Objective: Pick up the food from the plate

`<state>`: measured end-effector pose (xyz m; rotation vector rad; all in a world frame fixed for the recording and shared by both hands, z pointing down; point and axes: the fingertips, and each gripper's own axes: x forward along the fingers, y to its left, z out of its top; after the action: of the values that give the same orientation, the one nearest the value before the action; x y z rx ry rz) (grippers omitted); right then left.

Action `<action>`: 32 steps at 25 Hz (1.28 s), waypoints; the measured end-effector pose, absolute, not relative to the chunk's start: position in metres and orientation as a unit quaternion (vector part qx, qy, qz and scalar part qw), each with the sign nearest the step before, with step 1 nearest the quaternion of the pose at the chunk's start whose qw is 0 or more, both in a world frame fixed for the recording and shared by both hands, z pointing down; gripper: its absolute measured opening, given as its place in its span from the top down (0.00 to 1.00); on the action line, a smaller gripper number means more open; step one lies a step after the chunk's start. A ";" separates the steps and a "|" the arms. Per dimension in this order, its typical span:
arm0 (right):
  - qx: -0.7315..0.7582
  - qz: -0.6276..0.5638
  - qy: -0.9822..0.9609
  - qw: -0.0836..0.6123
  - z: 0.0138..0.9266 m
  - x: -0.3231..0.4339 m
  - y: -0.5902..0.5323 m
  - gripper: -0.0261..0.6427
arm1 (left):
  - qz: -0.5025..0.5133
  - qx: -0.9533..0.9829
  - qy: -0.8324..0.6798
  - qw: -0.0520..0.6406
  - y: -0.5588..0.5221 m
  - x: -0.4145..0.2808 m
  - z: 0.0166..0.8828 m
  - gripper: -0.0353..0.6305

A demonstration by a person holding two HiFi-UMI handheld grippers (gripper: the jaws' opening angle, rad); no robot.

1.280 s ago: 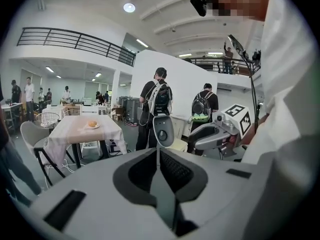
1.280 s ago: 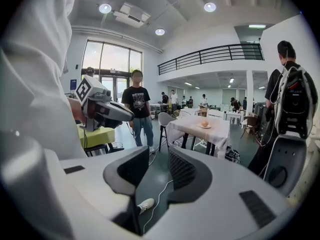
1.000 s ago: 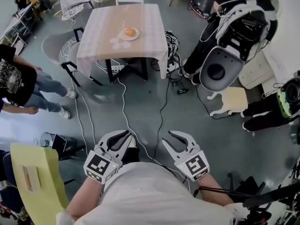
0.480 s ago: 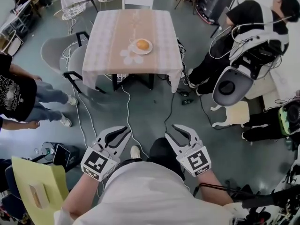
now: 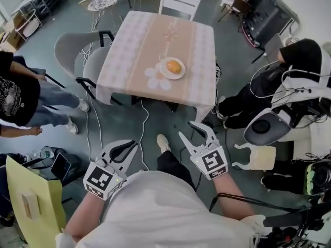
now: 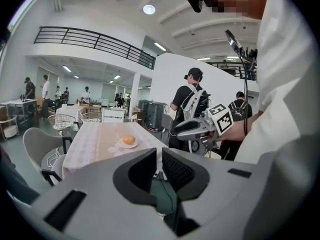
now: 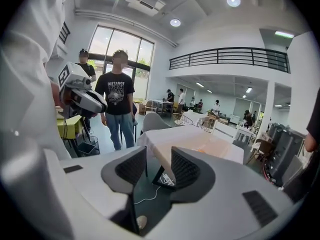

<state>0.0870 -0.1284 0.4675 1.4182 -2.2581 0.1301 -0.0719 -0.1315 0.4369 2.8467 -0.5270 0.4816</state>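
Table [image 5: 132, 50] now lies nearer both claws than a second ago — approach under way; food [image 5: 174, 66] sits untouched on the plate [image 5: 164, 72]; right claw [image 5: 187, 129] has just been opening, empty; left claw [image 5: 132, 148] slightly parted, empty — both short of the table.

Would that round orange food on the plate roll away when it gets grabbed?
Probably apt to roll: the food looks round and lies alone on the plate. That plate looks shallow, so its rim may hardly stop it.

The food [image 5: 175, 66] lies on a plate [image 5: 163, 72] on the table [image 5: 129, 56].
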 end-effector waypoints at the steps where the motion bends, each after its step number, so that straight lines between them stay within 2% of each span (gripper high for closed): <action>1: 0.509 0.043 -0.827 0.234 0.466 0.095 -0.148 0.73 | 0.163 0.963 -0.189 0.105 -0.142 -0.065 0.433 0.89; 10: 0.447 0.036 -0.855 0.261 0.494 0.164 -0.295 0.66 | 0.173 0.940 -0.271 0.116 -0.216 -0.018 0.416 0.93; 16: 0.424 0.054 -0.853 0.299 0.546 0.196 -0.366 0.56 | 0.175 0.919 -0.324 0.139 -0.242 -0.007 0.409 0.93; 23: 0.400 0.082 -0.845 0.345 0.615 0.210 -0.430 0.46 | 0.187 0.896 -0.372 0.154 -0.266 -0.007 0.416 0.93; 32: 0.378 0.101 -0.836 0.384 0.664 0.211 -0.470 0.42 | 0.198 0.869 -0.416 0.181 -0.276 -0.011 0.416 0.93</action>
<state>0.2112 -0.4701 0.6644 0.9648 -2.1317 0.2583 -0.0106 -0.2760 0.4161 2.4532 -1.1758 0.5605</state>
